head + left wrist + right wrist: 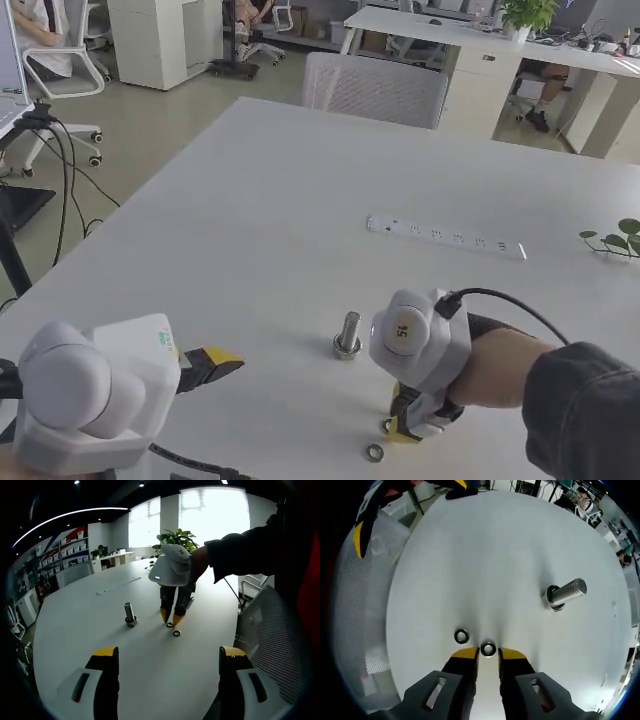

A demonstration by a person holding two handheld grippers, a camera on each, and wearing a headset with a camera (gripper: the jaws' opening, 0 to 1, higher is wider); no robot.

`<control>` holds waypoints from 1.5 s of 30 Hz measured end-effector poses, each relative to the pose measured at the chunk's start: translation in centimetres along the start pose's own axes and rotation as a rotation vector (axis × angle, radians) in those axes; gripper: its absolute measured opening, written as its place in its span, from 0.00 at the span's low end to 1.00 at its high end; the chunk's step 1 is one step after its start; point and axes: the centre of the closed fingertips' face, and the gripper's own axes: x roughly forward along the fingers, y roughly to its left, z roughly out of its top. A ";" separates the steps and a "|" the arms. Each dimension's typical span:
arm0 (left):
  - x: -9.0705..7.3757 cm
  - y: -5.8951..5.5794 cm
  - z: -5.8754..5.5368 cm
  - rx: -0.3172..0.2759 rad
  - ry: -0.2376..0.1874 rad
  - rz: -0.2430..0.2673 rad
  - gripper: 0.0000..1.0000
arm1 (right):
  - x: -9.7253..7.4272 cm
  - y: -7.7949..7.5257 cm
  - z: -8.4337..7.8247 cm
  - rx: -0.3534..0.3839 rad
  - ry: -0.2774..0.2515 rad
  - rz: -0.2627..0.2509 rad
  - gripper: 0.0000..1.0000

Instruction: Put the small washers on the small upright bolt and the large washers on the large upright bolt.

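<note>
**Right claw stands over a washer near the bolt**

One upright bolt (565, 594) stands on the white worktop (250, 220). Near the bolt, on its side toward the person, two small rings lie flat on the worktop, close to each other but not touching.

The right claw (488, 655) points down at this place. Its jaws are only a little apart, and the first washer (488, 649) lies right at the gap between the yellow tips. A thin space seems to remain on each side of it, so the claw is released and not yet pressing the ring. The second washer (461, 636) lies just beside the tips, outside the gap.

The left claw (169, 655) is well apart from the bolt, on the person's left of it. Its jaws are spread wide and hold nothing.

A power strip (445, 237) lies beyond the bolt, on the far side.
</note>
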 end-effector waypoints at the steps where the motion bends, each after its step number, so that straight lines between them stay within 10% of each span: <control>1: 0.0 0.0 0.0 0.001 0.000 0.000 0.82 | 0.0 -0.1 0.0 -0.001 -0.001 -0.002 0.17; 29: 0.1 0.1 0.3 0.008 -0.001 -0.004 0.82 | -0.5 0.1 -0.3 -0.018 0.010 -0.009 0.14; 45: 0.4 -0.1 0.5 0.017 -0.006 -0.014 0.82 | -2.5 0.7 -3.1 0.027 0.028 -0.023 0.14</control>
